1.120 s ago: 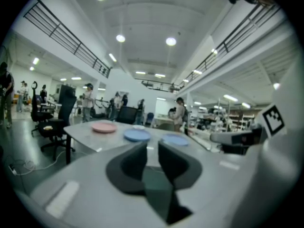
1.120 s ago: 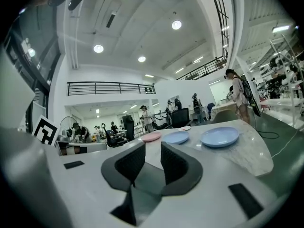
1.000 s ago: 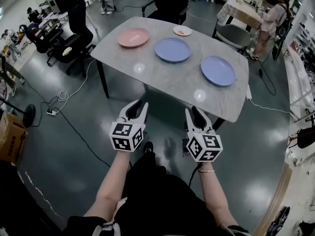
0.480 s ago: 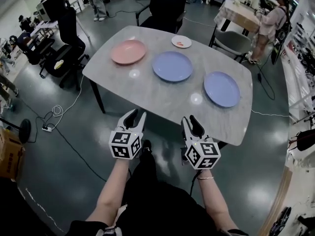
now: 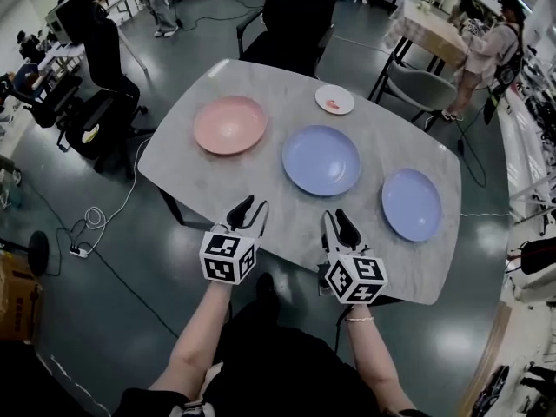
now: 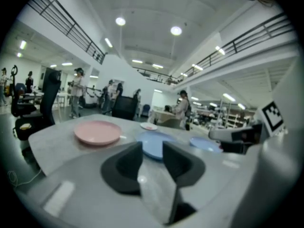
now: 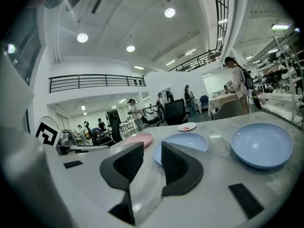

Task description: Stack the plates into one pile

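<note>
Head view: shows four plates lying flat and well apart on the table, none stacked yet. Pink plate at the left, small white plate at the far side, middle blue plate in the centre, right blue plate toward the right edge. Finds left gripper and right gripper side by side over the near edge, short of every plate, probably for reaching a plate on each side.

Left gripper view: looks low across the tabletop toward the middle blue plate beyond the tips. Jaws well apart, having just been opening, with nothing between them but bare tabletop; likely readied for a rim.

Right gripper view: faces the middle blue plate too, with the right blue plate close by at the right. Jaws likewise parted, having just been opening, and empty. Reads as the approach, ahead of any first pick.
</note>
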The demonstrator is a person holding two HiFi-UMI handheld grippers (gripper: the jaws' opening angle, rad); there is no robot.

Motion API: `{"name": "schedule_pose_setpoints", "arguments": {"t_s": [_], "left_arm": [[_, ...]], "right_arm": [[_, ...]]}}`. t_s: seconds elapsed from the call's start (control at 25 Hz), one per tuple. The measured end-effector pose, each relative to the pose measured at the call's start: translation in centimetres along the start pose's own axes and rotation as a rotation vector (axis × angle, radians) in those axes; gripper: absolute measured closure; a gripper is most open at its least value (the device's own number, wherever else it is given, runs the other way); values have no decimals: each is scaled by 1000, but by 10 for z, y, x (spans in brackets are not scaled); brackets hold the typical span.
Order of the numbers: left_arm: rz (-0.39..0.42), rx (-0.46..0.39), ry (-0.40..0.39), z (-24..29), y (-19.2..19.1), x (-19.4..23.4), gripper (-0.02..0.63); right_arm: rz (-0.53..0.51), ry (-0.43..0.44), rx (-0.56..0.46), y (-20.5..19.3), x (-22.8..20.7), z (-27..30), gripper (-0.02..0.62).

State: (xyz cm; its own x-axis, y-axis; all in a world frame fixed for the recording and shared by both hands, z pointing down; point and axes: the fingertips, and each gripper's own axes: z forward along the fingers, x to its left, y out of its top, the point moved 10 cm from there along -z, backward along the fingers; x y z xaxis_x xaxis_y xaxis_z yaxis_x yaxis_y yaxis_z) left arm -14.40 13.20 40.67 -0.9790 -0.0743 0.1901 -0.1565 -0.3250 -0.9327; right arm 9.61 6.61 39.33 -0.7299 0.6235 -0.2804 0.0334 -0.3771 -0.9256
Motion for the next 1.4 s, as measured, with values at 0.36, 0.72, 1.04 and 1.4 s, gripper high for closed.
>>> {"name": "schedule_pose_setpoints", "arguments": {"t_s": [0.36,0.72,1.04,1.4], "left_arm": [[7,20,-80,65,29,54,484],[31,79,-226,127,38,24,485],[89,140,-387,190,32,-40,485],[157,218,-568,253,20,-127,483]], "right_arm": [[30,-105,16,11,-7,61,492],[94,-305,2,13,-57,38,492],[170,-497,-61,1,-110,-3,492],[250,-738,-107,-18,-171,-64,492]]}}
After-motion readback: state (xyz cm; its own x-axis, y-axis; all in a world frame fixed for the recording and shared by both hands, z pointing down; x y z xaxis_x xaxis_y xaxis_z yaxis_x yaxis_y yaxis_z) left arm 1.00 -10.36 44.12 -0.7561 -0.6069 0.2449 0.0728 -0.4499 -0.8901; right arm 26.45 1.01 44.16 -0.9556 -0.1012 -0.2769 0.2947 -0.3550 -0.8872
